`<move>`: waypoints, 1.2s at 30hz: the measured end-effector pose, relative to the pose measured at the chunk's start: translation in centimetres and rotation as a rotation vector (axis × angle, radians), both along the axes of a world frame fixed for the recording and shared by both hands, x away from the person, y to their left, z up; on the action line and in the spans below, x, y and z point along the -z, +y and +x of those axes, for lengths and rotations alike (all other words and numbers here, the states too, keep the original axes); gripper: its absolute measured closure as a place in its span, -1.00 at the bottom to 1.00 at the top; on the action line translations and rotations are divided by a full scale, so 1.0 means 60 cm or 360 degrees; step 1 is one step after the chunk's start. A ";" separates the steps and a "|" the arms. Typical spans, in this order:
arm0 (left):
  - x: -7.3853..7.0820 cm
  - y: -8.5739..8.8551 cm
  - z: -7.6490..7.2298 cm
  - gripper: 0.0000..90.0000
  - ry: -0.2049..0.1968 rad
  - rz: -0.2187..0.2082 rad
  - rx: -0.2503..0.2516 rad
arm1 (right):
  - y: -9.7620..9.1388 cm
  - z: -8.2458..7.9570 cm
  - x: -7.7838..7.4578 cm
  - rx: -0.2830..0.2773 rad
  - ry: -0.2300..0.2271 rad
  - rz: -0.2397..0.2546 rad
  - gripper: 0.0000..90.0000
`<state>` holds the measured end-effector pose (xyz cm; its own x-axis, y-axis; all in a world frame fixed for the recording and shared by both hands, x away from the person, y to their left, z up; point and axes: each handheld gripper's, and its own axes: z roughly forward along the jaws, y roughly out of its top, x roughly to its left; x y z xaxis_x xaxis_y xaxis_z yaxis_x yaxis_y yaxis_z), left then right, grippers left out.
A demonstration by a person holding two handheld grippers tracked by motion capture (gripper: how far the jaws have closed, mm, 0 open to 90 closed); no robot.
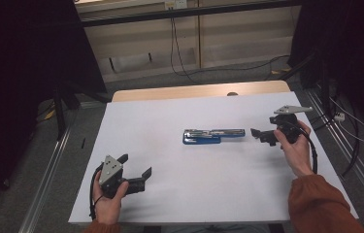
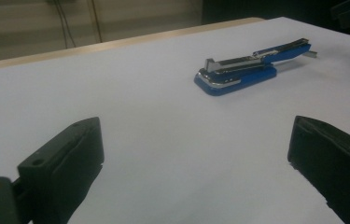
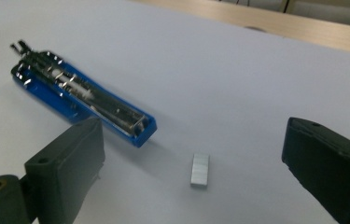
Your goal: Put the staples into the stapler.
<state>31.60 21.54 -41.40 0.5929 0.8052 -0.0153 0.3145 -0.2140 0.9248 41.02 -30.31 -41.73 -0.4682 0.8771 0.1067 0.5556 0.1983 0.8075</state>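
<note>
A blue stapler (image 1: pixel 213 135) lies swung open flat in the middle of the white table (image 1: pixel 160 111), its metal staple channel facing up. In the right gripper view the stapler (image 3: pixel 84 100) lies ahead to the left, and a short silver strip of staples (image 3: pixel 200 170) rests on the table between the jaws, touching neither. My right gripper (image 1: pixel 262 136) (image 3: pixel 196 140) is open just right of the stapler, pointing at it. My left gripper (image 1: pixel 136 165) (image 2: pixel 196 158) is open and holds nothing near the front left. From there the stapler (image 2: pixel 247 67) lies well ahead to the right.
A wooden table edge (image 1: pixel 199 91) runs along the far side of the white top. Beyond it cables (image 1: pixel 179 58) hang down a pale wall panel. Metal rails (image 1: pixel 48 170) run along the floor on both sides, and dark curtains (image 1: pixel 19 73) flank the table.
</note>
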 end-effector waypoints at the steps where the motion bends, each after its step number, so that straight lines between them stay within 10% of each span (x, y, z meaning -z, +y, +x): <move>1: -0.001 0.000 0.000 -0.92 -0.0004 -0.0015 -0.0003 | 0.001 0.001 -0.001 -0.0013 0.0013 -0.0008 -0.86; 15: -0.001 -0.001 0.003 -0.92 0.0000 -0.0028 0.0026 | 0.008 0.049 -0.008 -0.0159 0.0253 -0.0020 -0.86; 24: -0.001 -0.002 0.002 -0.93 0.0003 -0.0069 -0.0003 | 0.000 0.076 -0.019 -0.0157 0.0271 -0.0095 -0.75; 36: 0.000 -0.001 0.004 -0.93 0.0006 -0.0061 0.0000 | 0.001 0.103 -0.005 -0.0165 0.0371 -0.0146 -0.14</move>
<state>31.81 21.47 -41.42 0.5930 0.8038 -0.0484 0.3180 -0.1786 0.9311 47.19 -30.23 -41.45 -0.5280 0.8369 0.1443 0.6972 0.3301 0.6363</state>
